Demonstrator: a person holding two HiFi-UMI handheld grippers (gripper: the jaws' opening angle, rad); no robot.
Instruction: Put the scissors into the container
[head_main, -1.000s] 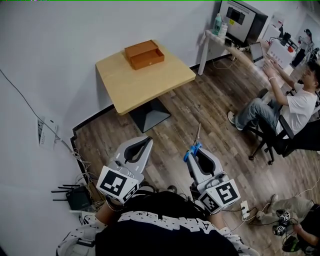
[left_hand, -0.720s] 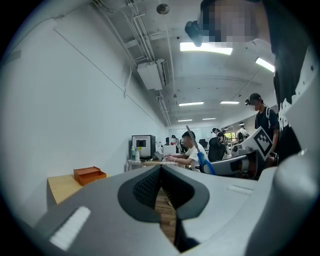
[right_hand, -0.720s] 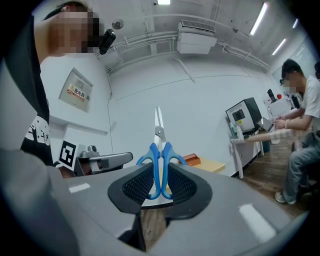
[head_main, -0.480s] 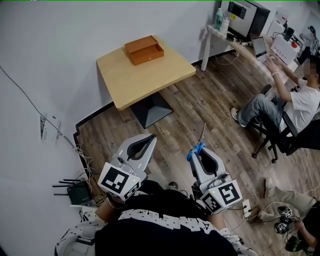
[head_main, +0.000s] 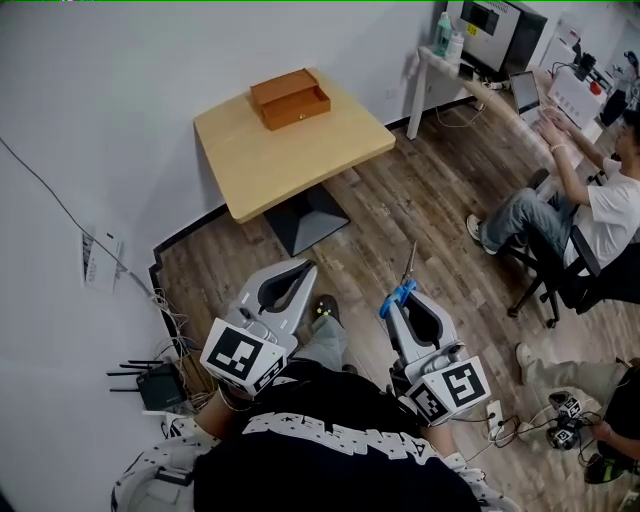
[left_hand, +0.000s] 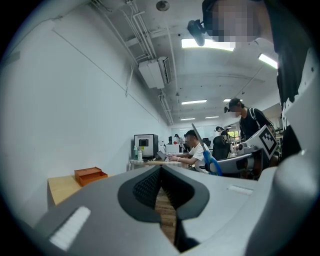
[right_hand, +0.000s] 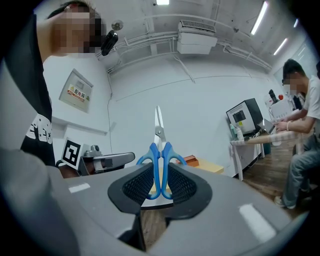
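Right gripper view: scissors (right_hand: 159, 150) clamped, blades pointing up-forward.

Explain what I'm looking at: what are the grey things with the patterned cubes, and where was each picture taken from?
There is no robot here. A person holds a pair of hand tongs in each hand, and the patterned cubes are part of them. The wide picture comes from a camera on the person's head, looking down at the floor and at a table with a small wooden container on it. The other two pictures come from cameras riding on the tongs and looking along them. The left tongs are shut and hold nothing. The right tongs are shut on the blue-handled scissors, blades pointing forward. The person stands away from the table, so the scissors are not yet in the container.
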